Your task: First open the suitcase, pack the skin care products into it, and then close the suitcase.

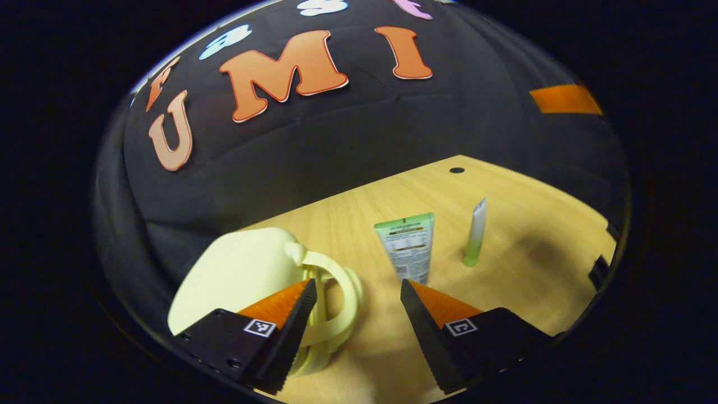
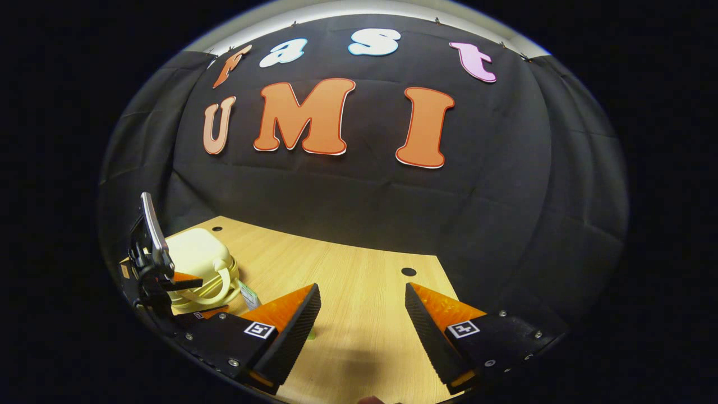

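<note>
Left gripper view, left gripper (image 1: pixel 356 314): jaws spread wide with nothing between them, hovering low over the worktop (image 1: pixel 521 235).
Left gripper view, suitcase (image 1: pixel 241 275): small, pale yellow, lid down, lying flat at the left with its looped handle (image 1: pixel 336 297) turned toward the jaws. The left finger sits just in front of that handle; whether it touches, I cannot tell.
Left gripper view, skin care: a green-topped tube (image 1: pixel 409 247) stands dead ahead between the fingertips, and a slim pale-green tube (image 1: pixel 475 233) stands upright just to its right, both apart from the case.
Reason, as I judge it: the handle faces the gripper so the lid can be lifted first; the tubes wait nearby for packing.
Right gripper view, right gripper (image 2: pixel 362 322): jaws wide apart and empty, over bare wood, well away from the case.
Right gripper view, far left: the left gripper (image 2: pixel 179 289) shows beside the suitcase (image 2: pixel 196 255), poised at the handle side.
Progress: opening not yet done.
</note>
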Demonstrator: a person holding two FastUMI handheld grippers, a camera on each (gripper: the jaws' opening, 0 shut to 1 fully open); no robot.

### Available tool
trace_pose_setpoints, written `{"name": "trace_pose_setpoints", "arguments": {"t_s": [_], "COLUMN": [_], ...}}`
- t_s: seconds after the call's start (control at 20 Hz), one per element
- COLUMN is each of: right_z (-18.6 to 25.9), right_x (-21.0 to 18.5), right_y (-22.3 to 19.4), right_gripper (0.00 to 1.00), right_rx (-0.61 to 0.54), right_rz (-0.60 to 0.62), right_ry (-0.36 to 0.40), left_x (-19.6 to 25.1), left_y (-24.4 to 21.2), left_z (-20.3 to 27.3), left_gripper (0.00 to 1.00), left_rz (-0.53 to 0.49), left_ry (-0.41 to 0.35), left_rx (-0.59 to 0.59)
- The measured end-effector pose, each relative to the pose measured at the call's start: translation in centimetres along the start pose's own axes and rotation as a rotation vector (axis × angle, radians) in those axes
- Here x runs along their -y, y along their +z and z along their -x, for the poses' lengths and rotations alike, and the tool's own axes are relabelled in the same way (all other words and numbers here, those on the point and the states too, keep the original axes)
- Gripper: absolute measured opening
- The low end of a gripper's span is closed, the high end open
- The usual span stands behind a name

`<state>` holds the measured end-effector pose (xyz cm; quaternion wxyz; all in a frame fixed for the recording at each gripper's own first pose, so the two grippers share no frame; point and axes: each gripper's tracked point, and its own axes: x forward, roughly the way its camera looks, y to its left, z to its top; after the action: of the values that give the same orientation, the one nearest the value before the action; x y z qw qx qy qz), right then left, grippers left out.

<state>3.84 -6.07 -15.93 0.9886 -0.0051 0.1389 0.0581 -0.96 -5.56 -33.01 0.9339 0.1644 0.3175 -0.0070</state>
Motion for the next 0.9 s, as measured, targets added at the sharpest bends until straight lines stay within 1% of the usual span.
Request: {"name": "trace_pose_setpoints", "arguments": {"t_s": [0.1,0.25,0.3,0.35,0.4,0.45,0.5,0.55,0.6,0.65,0.7,0.8,0.85,0.9], "right_z": [-0.1,-0.1,-0.1,-0.1,-0.1,-0.1,-0.1,-0.1,-0.3,-0.3,-0.3,-0.3,-0.3,-0.3], "right_x": [0.0,0.3,0.4,0.6,0.8,0.9,1.2,1.4,1.4,1.6,1.7,1.9,1.9,1.9], "right_y": [0.4,0.4,0.3,0.3,0.1,0.1,0.0,0.1,0.0,-0.1,-0.1,-0.2,-0.2,-0.3], "right_gripper": [0.96,0.96,0.96,0.96,0.96,0.96,0.96,0.96,0.96,0.96,0.96,0.96,0.96,0.96], "right_rx": [0.013,0.022,0.024,0.025,0.026,0.026,0.029,0.031,0.030,0.029,0.032,0.032,0.037,0.038], "right_rz": [-0.001,-0.011,-0.013,-0.014,-0.014,-0.015,-0.020,-0.027,-0.034,-0.039,-0.045,-0.048,-0.048,-0.047], "right_ry": [-0.002,-0.007,-0.009,-0.013,-0.017,-0.021,-0.024,-0.027,-0.027,-0.030,-0.031,-0.028,-0.026,-0.024], "left_x": [-0.8,-1.7,-1.5,-1.6,-1.7,-1.9,-2.0,-1.9,-1.9,-1.9,-2.0,-1.2,-1.4,-1.6], "left_y": [-1.0,-2.2,-2.7,-3.2,-3.4,-3.8,-3.9,-4.1,-4.3,-4.4,-4.6,-3.6,-3.6,-2.9], "left_z": [-0.1,-0.3,-0.1,-0.9,-0.6,-0.4,-0.3,-0.5,-1.4,-0.5,-1.0,-0.5,-0.4,0.0], "left_gripper": [0.87,0.87,0.76,0.67,0.67,0.63,0.67,0.67,0.70,0.46,0.45,0.36,0.22,0.21], "left_rz": [-0.078,-0.184,-0.219,-0.255,-0.300,-0.351,-0.404,-0.458,-0.504,-0.563,-0.602,-0.660,-0.663,-0.669], "left_ry": [0.018,0.030,0.020,0.021,0.022,0.031,0.040,0.030,0.033,0.044,0.045,0.053,0.053,0.071], "left_rx": [-0.028,-0.074,-0.098,-0.111,-0.117,-0.142,-0.152,-0.158,-0.161,-0.170,-0.181,-0.150,-0.146,-0.125]}}
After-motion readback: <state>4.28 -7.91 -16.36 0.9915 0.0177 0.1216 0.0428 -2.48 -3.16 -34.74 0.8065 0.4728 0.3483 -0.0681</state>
